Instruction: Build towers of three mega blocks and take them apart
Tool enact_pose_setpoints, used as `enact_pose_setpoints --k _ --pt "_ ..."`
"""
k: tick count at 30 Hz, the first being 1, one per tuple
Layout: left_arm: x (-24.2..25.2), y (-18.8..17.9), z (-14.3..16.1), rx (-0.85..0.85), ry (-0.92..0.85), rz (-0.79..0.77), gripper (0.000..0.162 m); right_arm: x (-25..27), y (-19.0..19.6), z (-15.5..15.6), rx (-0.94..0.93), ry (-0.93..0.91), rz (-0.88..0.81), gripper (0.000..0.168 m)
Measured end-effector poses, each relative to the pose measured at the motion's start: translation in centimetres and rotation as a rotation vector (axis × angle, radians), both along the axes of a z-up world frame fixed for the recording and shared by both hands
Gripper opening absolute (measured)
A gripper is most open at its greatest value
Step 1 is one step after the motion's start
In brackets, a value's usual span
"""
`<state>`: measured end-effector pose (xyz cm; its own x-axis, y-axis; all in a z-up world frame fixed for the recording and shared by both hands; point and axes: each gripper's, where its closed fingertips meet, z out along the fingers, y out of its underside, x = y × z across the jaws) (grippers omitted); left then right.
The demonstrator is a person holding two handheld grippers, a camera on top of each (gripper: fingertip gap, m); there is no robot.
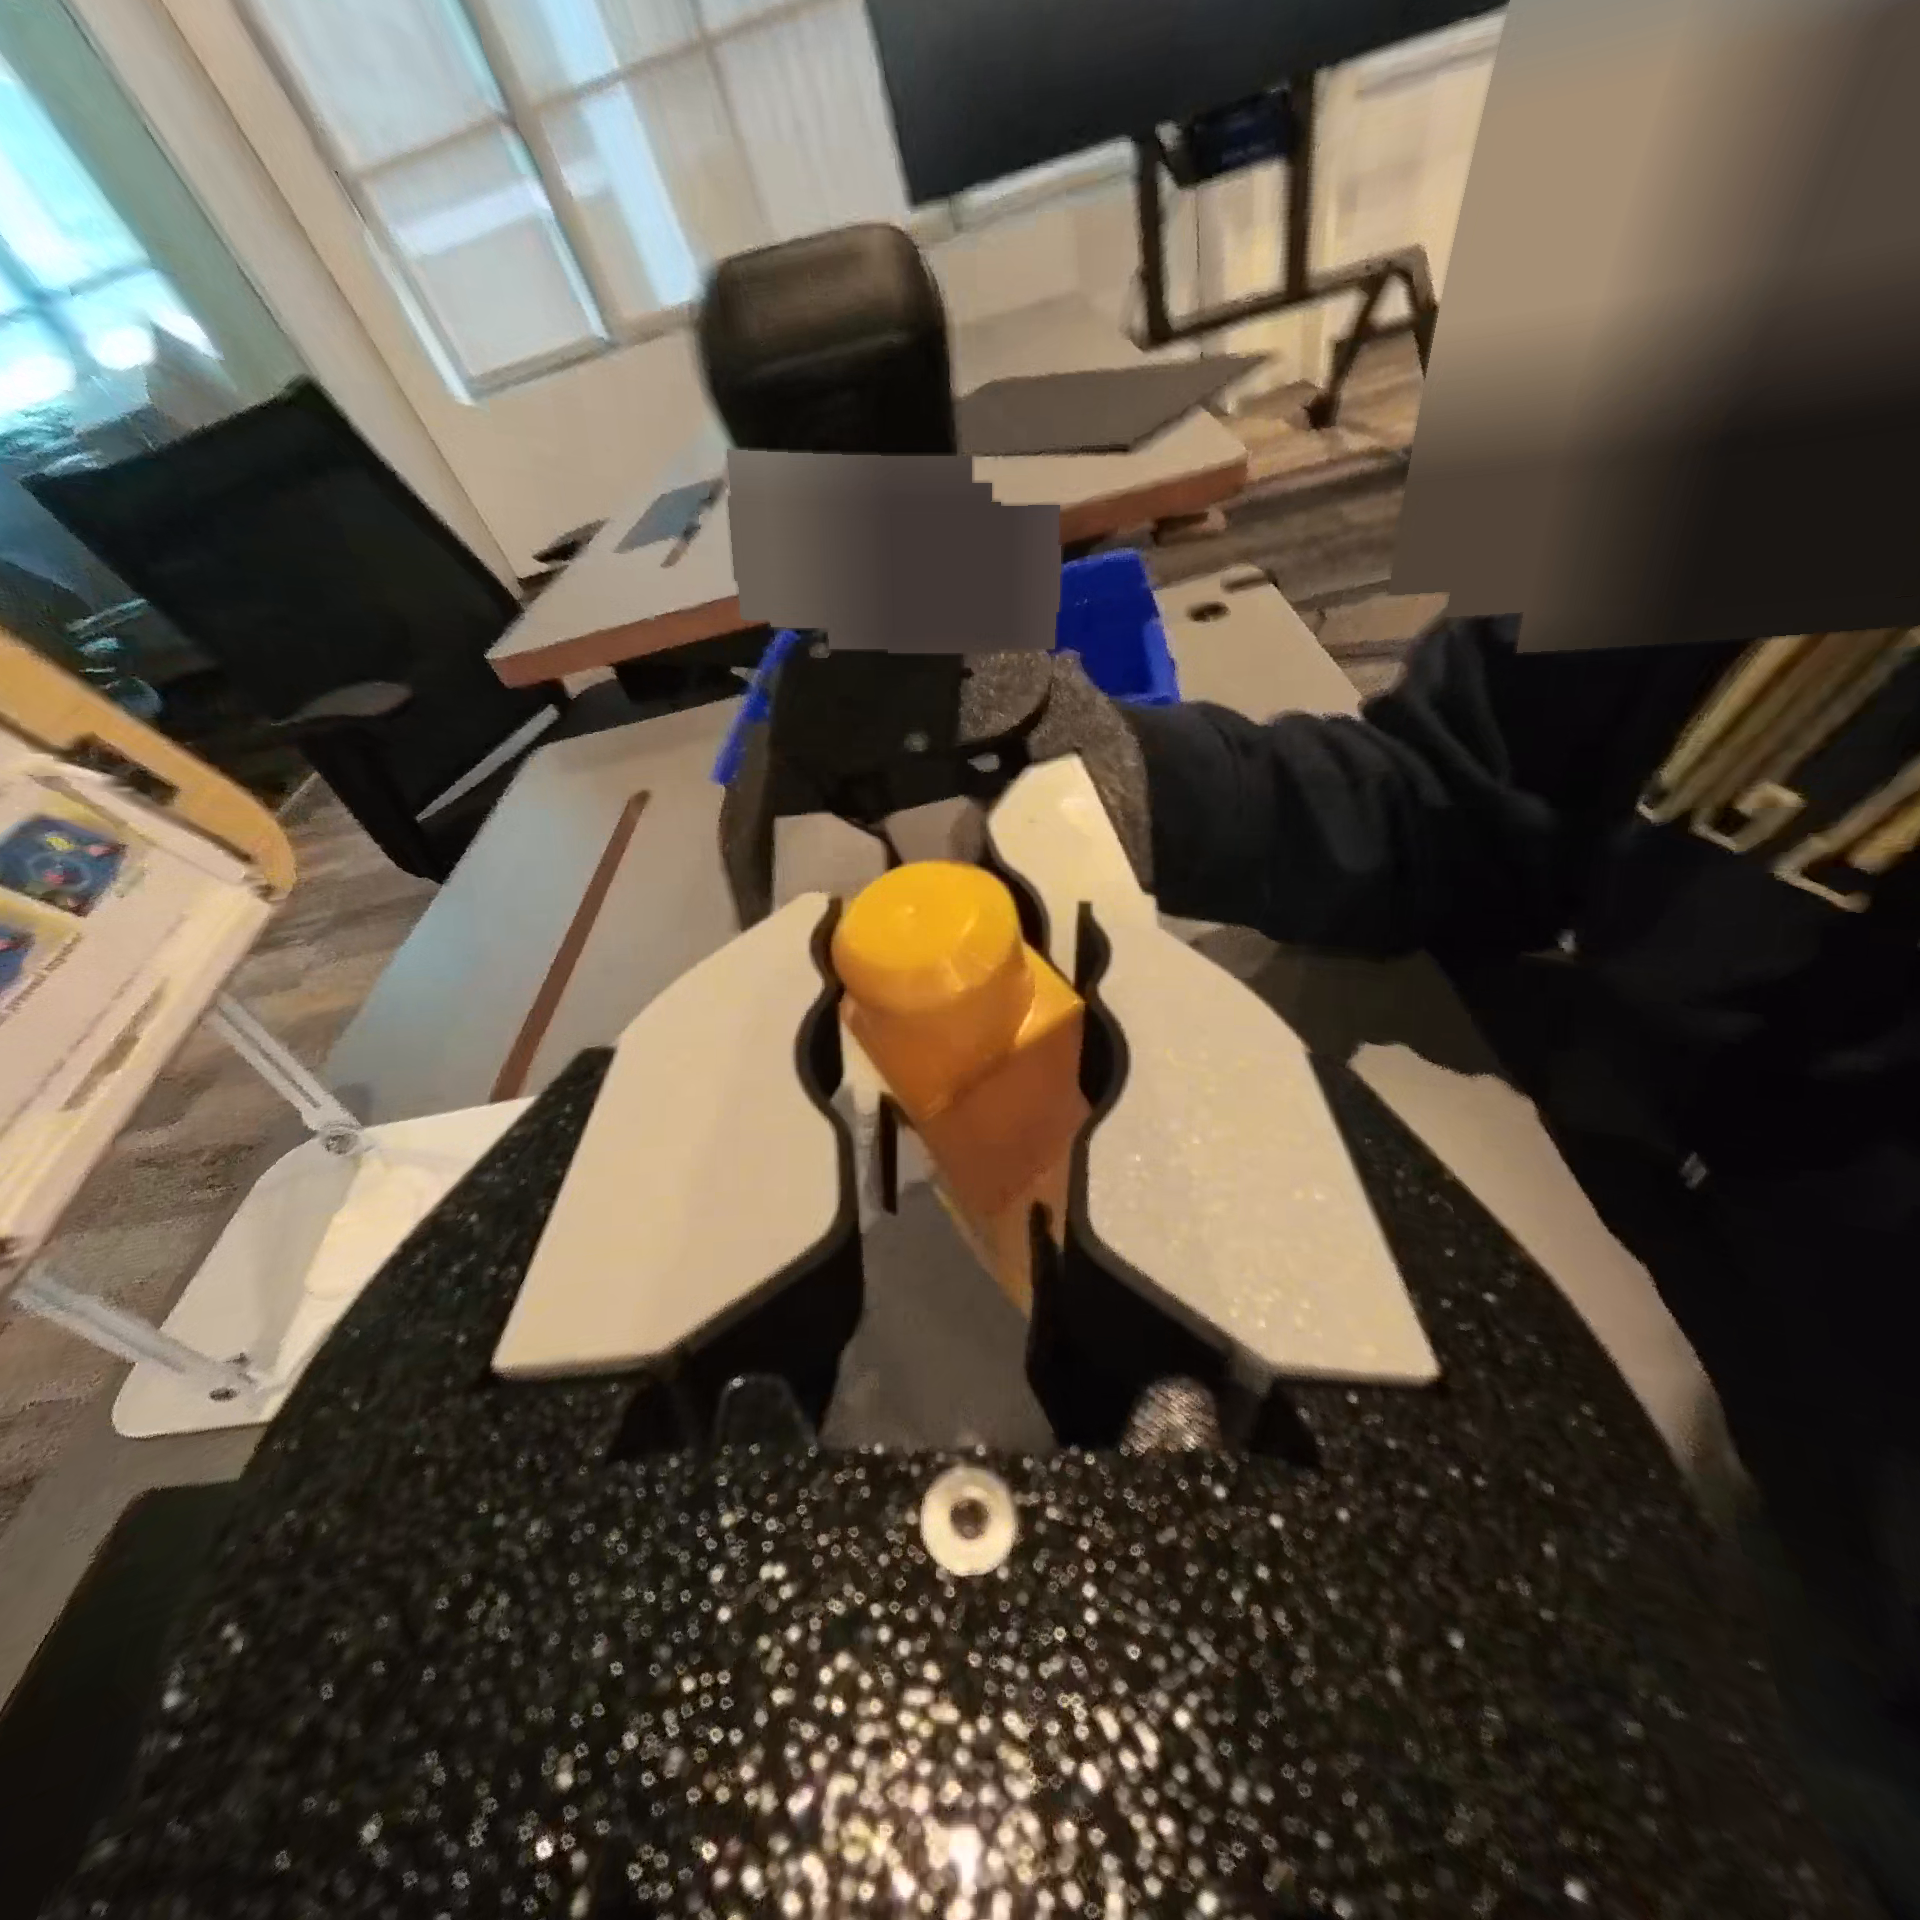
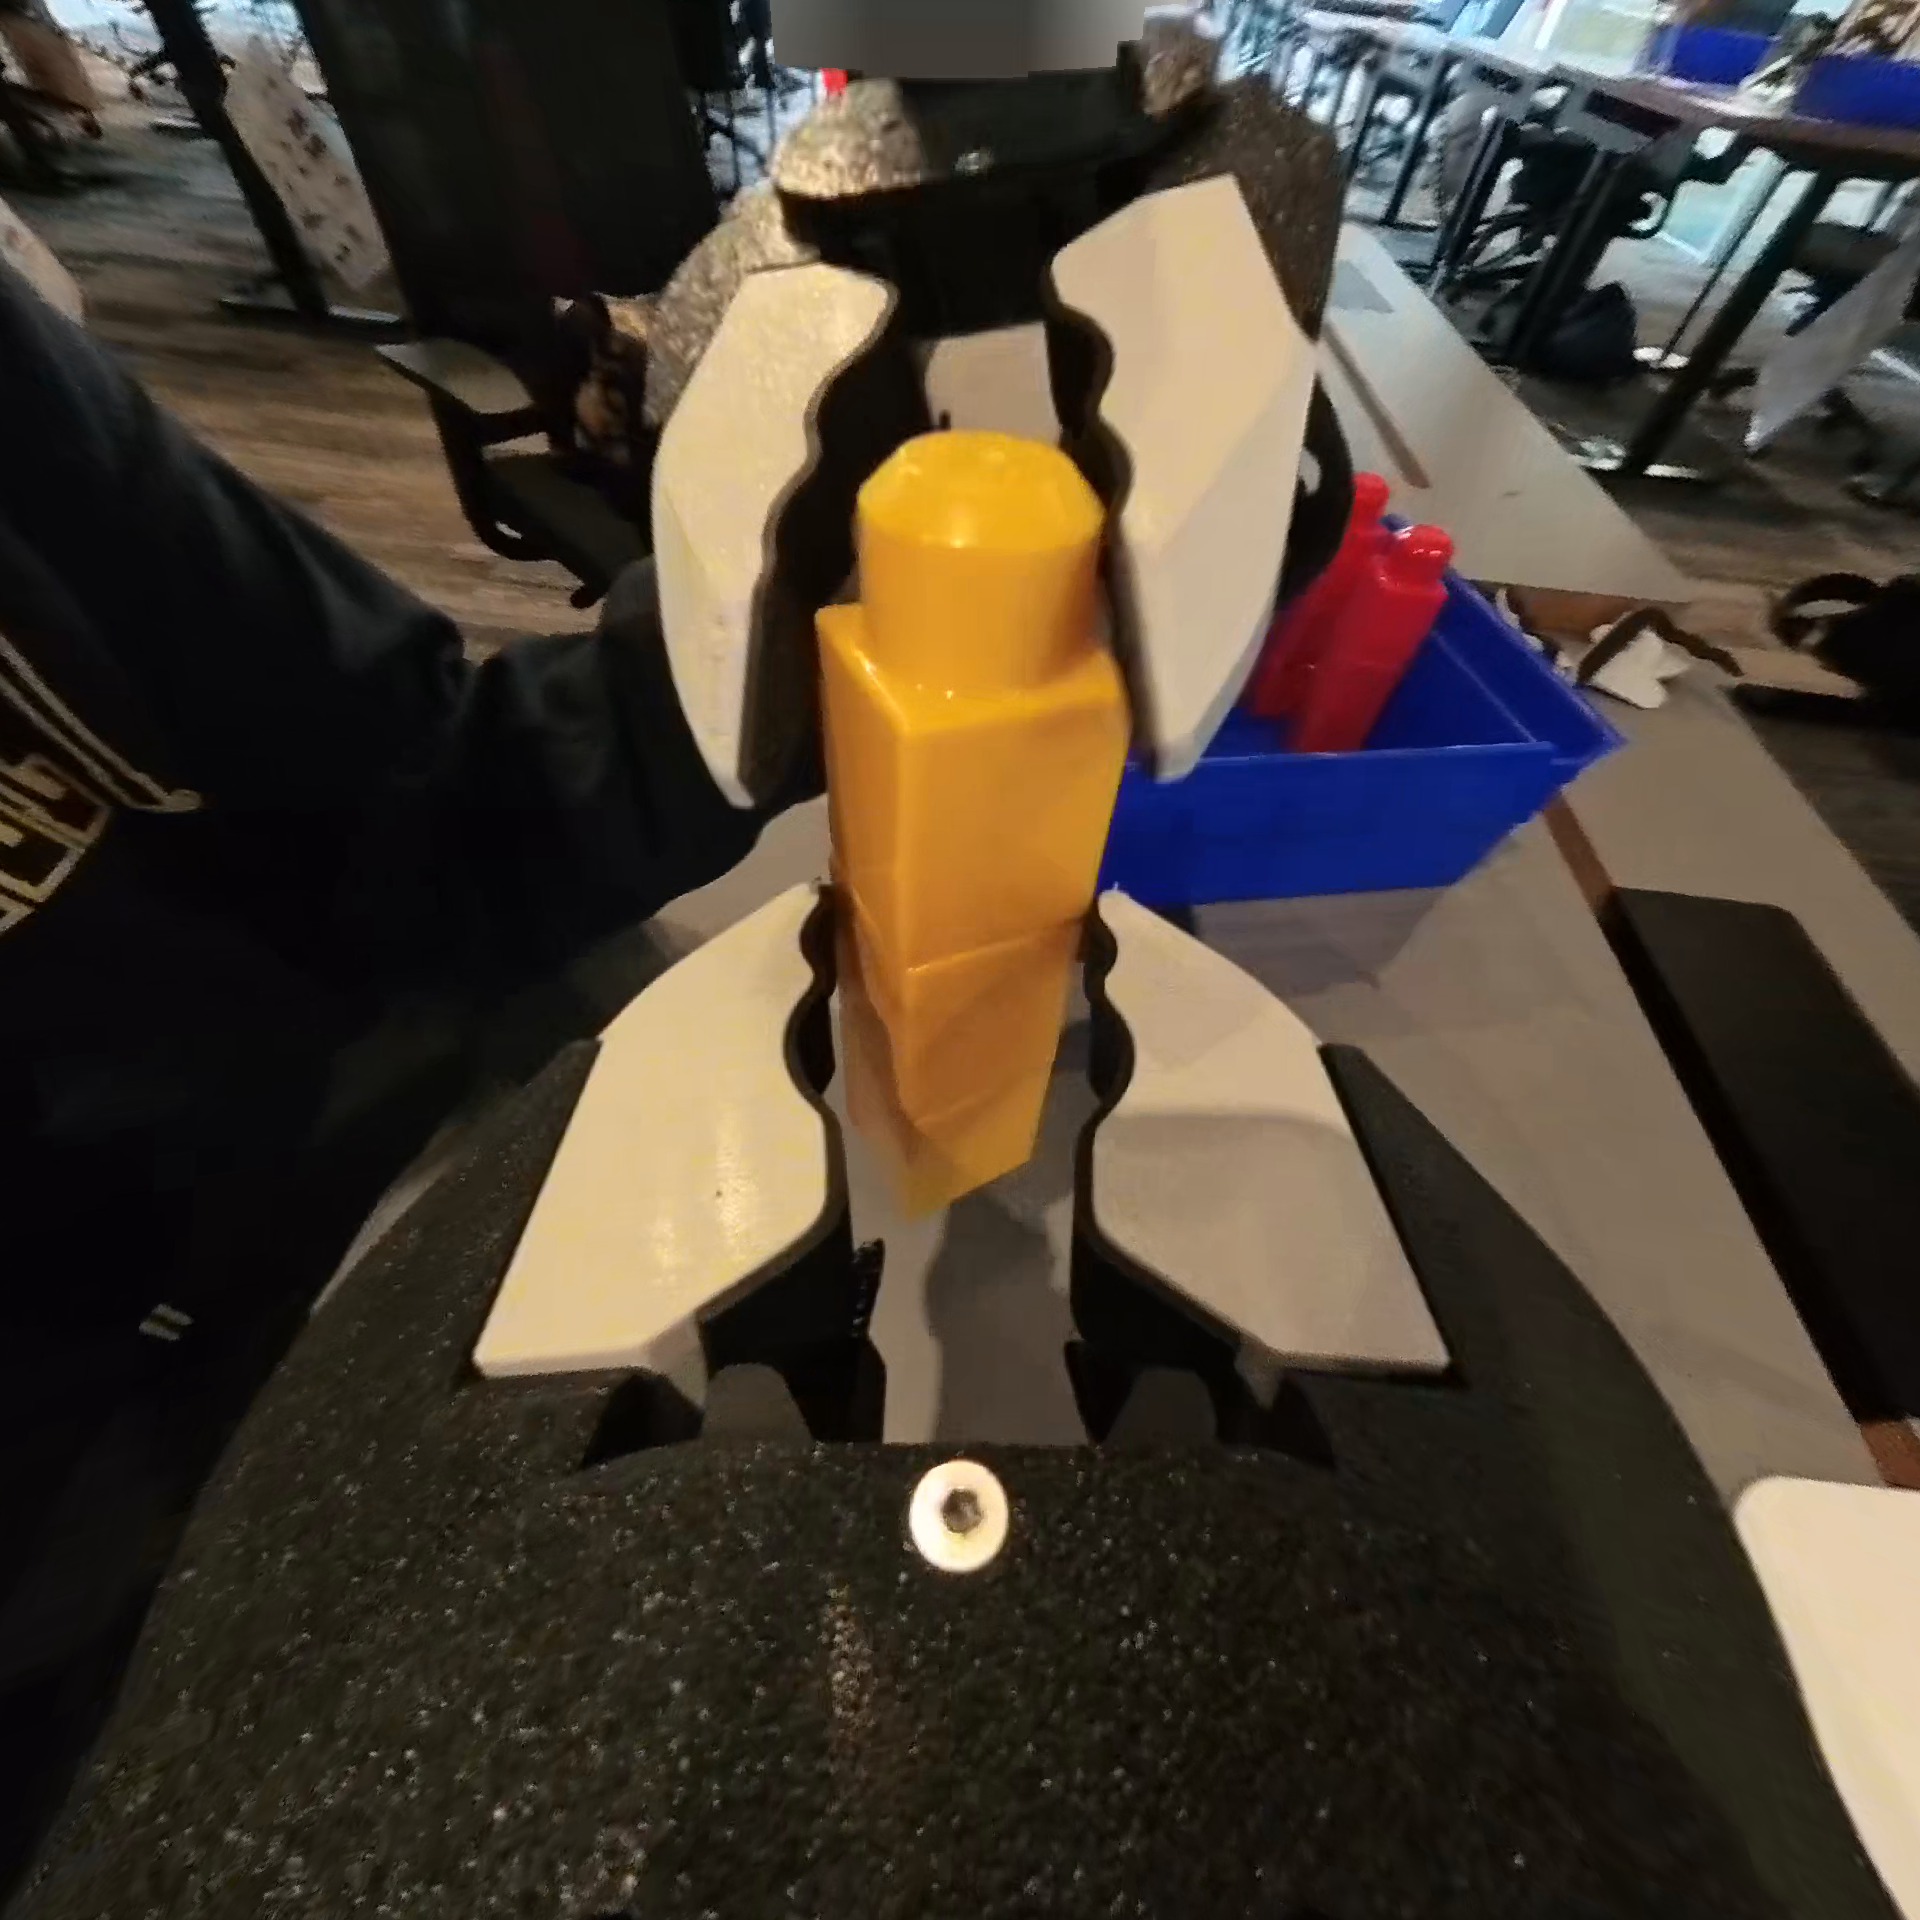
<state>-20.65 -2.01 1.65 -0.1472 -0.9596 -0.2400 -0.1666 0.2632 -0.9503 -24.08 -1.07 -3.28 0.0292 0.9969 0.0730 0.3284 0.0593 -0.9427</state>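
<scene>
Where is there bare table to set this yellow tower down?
Bare grey table lies on the near side of the blue bin, bordered by a dark mat. The bin holds red blocks. The middle is crowded: both the left gripper and right gripper grip the yellow tower.

surface: plain grey table [image 2: 1621, 1122], looks like a brown edge strip along its right side
blue bin [image 2: 1351, 831]: sits right on the table, open top, toward the far right in the right wrist view
in the bin: red blocks [image 2: 1361, 634] stacked, leaning against the back wall
black mat-ish thing [image 2: 1756, 1122]: flat on the table, right side, near the bin
</scene>
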Motion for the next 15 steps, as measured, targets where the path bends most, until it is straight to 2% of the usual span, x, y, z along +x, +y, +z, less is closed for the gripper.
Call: enact_pose_setpoints --k 1,3,6,8,10,13,15 --pt "0.2 0.7 0.6 -0.012 -0.037 0.043 0.051 0.4 0.4 0.3 0.009 0.015 -0.023 0.045" --pt "0.1 2.5 1.5 -0.026 -0.098 0.154 0.088 1.4 1.5 1.5 0.043 0.068 -0.093 0.045" --pt "0.0 4.9 0.2 -0.001 -0.035 0.290 0.101 3.0 2.7 4.1 0.087 0.212 -0.177 0.044" --pt "0.6 5.3 -1.1 0.011 0.035 0.314 0.101 3.7 2.6 5.5 0.096 0.297 -0.183 0.044" --pt "1.8 5.0 -1.7 0.028 0.067 0.295 0.091 3.9 2.4 6.4 0.099 0.352 -0.178 0.044" --pt "3.5 4.3 -2.2 0.058 0.087 0.254 0.064 3.8 2.0 6.8 0.094 0.384 -0.157 0.044" --pt "4.2 3.8 -2.6 0.079 0.108 0.227 0.052 4.1 2.4 6.8 0.116 0.385 -0.179 0.043"
